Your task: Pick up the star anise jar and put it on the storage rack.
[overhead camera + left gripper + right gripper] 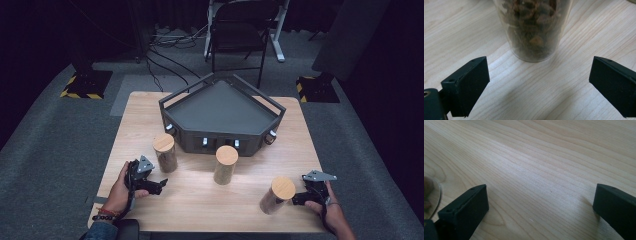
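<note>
Left jar [165, 152], clear glass with a round wooden lid, stands upright just in front of the dark tray's [220, 131] left front corner.

Through its wall [534, 30] shows a brown, dried filling right down to the base. Bare wood lies all around it; the middle jar [225, 164] stands well apart along the tray's front, the right jar [276, 195] farther off, near the table's [200, 210] front edge. The left gripper [159, 186] sits just beside the left jar, jaws spread wide, nothing between them. The right gripper [298, 199], near the right jar, also gapes wide, empty.
</note>
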Action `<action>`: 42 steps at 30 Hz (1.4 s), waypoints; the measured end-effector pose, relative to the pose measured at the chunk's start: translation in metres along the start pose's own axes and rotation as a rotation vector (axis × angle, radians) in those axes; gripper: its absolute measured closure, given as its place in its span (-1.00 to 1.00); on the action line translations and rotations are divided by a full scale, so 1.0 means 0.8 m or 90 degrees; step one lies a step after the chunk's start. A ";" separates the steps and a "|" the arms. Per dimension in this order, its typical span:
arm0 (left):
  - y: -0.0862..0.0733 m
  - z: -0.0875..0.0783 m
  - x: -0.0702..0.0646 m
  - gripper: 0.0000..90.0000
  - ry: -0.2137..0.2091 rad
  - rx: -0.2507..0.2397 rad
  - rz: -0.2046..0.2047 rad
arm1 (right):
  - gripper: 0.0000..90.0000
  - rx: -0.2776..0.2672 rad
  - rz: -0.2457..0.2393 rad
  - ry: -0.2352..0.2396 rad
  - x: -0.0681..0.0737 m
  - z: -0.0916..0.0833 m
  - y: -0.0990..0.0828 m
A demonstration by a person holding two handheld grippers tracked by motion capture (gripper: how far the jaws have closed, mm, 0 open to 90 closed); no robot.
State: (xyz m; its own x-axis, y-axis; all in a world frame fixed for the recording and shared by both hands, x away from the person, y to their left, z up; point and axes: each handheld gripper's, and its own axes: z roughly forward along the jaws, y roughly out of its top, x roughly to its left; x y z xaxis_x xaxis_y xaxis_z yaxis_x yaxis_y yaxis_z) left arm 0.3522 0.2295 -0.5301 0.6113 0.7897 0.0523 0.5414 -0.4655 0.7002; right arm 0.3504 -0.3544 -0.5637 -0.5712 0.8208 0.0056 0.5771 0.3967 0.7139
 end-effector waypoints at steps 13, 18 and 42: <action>0.029 -0.010 0.004 -0.94 0.001 -0.029 0.010 | -1.00 0.000 0.000 0.000 0.000 0.000 0.000; 0.038 -0.010 0.006 -0.94 0.002 -0.040 0.006 | -1.00 0.000 0.000 0.000 0.000 0.000 0.000; 0.060 -0.007 0.017 -0.89 -0.007 -0.084 -0.005 | -1.00 0.000 0.000 0.000 0.000 0.000 0.000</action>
State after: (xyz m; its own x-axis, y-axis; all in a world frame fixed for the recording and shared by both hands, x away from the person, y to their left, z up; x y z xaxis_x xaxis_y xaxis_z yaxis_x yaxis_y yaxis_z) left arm 0.3838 0.2200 -0.4917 0.6138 0.7885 0.0388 0.4662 -0.4016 0.7883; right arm 0.3504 -0.3544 -0.5637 -0.5714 0.8206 0.0053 0.5767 0.3969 0.7141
